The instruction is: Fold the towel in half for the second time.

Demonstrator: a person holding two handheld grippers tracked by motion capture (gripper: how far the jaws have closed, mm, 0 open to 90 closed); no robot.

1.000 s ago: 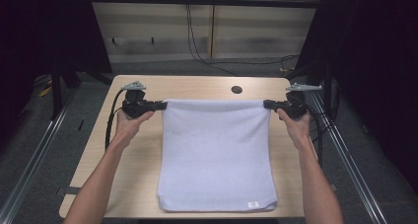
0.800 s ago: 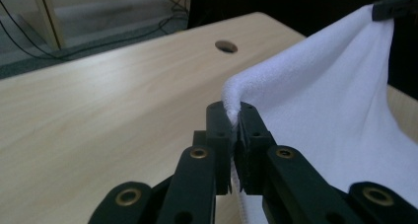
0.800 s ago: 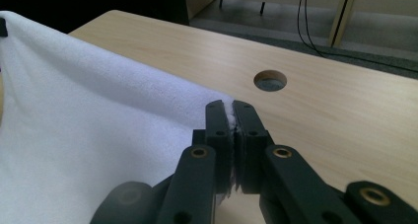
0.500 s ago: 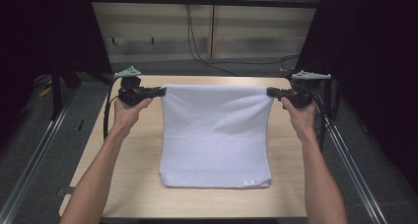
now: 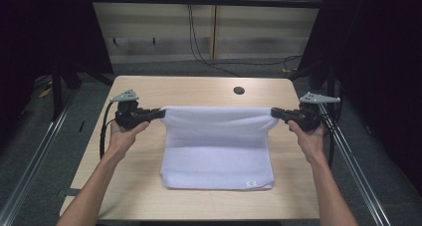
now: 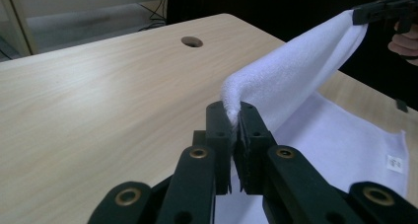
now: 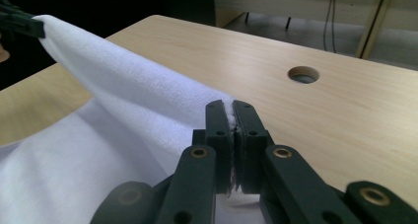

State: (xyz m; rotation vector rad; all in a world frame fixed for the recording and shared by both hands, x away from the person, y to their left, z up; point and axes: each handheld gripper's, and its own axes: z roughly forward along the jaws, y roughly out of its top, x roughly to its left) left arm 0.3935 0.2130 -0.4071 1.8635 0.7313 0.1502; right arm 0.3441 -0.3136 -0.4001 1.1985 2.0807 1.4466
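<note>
Above the table (image 5: 149, 186), we find the left gripper (image 5: 160, 113) and right gripper (image 5: 275, 112) clenched on the towel (image 5: 216, 156) corners, now drawn nearer: the fold is underway.

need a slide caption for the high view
Both tools, left and right, lift the far edge of a white towel off the table.

I see bare forearms, two black grippers with brass-ringed screws, grey three-cornered top plates and a trailing black cable.
</note>
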